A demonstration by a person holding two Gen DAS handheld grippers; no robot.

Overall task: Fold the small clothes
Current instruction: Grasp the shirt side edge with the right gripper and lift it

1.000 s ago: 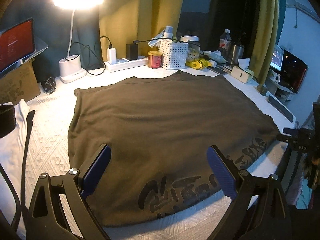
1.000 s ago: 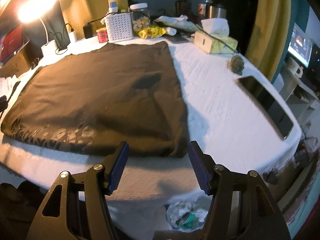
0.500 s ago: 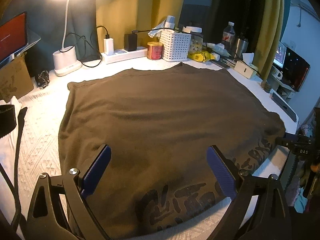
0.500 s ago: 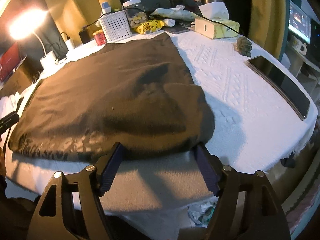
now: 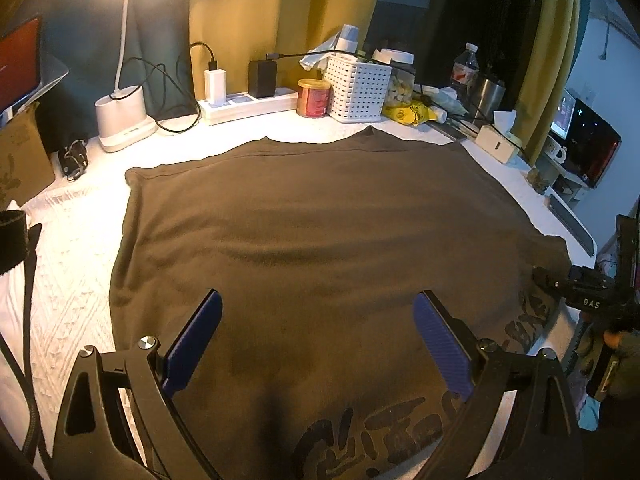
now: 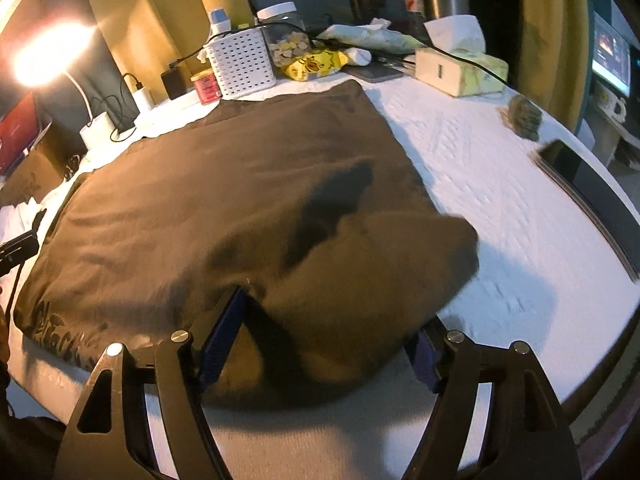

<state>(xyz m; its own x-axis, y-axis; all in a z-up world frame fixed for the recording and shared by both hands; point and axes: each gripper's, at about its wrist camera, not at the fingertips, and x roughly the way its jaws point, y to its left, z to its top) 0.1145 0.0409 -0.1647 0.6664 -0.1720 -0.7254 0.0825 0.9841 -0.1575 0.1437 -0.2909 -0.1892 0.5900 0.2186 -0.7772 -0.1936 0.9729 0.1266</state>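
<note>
The left gripper tilts downward over the dark brown printed cotton garment, fingers spread wide, empty. The garment lies flat on the white-covered table, printed edge nearest, long axis left-right. The right gripper tilts downward, fingers spread around the garment's bunched corner.

left tool: black skeletal arms showing triangular cutouts, silver screws, ribbed blue pads.
right tool: wearing the same black frame, silver screws, blue pads.
marking: white "DAS" lettering showing.
</note>
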